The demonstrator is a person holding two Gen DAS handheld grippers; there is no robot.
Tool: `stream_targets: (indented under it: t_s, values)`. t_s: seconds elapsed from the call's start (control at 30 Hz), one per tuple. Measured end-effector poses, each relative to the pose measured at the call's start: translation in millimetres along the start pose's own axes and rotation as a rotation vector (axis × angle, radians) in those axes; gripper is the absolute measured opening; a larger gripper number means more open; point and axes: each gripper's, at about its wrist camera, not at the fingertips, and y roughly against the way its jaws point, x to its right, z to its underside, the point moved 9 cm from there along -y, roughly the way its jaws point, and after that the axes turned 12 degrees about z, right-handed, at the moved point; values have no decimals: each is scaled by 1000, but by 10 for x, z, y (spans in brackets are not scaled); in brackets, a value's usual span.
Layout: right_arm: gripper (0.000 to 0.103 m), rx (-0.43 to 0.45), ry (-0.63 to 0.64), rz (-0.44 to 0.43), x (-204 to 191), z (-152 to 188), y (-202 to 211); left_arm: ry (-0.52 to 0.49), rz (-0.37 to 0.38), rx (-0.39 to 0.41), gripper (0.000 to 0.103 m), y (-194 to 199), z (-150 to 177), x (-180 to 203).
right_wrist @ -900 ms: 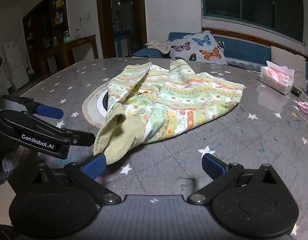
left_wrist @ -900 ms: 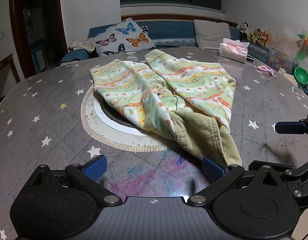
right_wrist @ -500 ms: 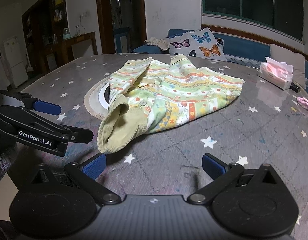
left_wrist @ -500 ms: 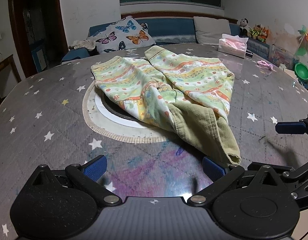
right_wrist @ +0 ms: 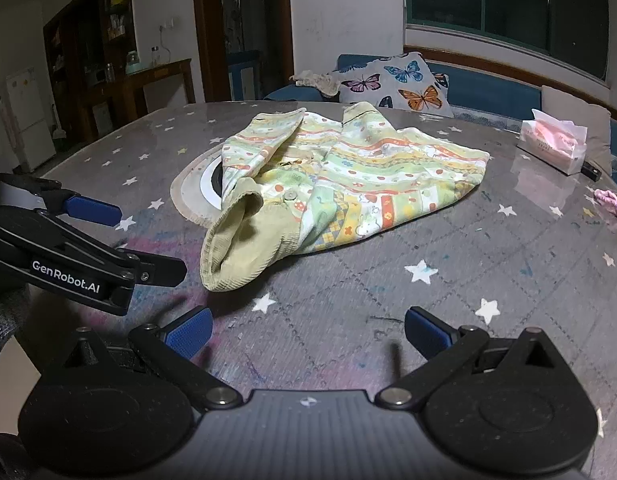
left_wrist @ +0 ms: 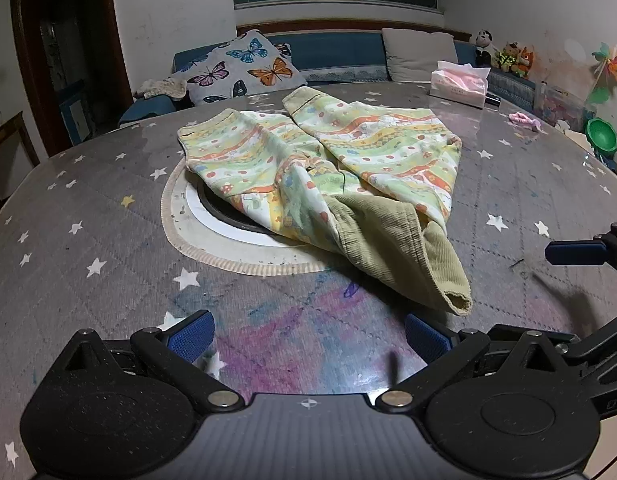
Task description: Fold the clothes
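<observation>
A small patterned garment (left_wrist: 328, 168) with yellow, green and orange stripes lies partly folded on the round table; its olive corduroy lining (left_wrist: 400, 248) points toward me. It also shows in the right wrist view (right_wrist: 348, 184). My left gripper (left_wrist: 308, 336) is open and empty, hovering just short of the olive end. My right gripper (right_wrist: 306, 334) is open and empty, a little in front of the garment. The left gripper's body (right_wrist: 68, 256) shows at the left of the right wrist view; the right gripper's fingertip (left_wrist: 576, 252) shows at the right of the left wrist view.
The grey star-print tablecloth (left_wrist: 88, 240) covers a round table with a circular centre ring (left_wrist: 212, 232) under the garment. A tissue box (left_wrist: 460, 84) and a pink item (left_wrist: 524, 120) sit at the far right. A sofa with a butterfly pillow (left_wrist: 248, 68) is behind.
Both grippers have drawn back from the garment, which now lies further from them. The olive end, earlier right at the fingertips, rests free on the table.
</observation>
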Motion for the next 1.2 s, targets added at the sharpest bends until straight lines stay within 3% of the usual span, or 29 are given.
stream_targets:
  t_s: [1.2]
  values:
    - [103,-12,27,3,2,-53,-117,0,0,-31,103,-111,-6,-17]
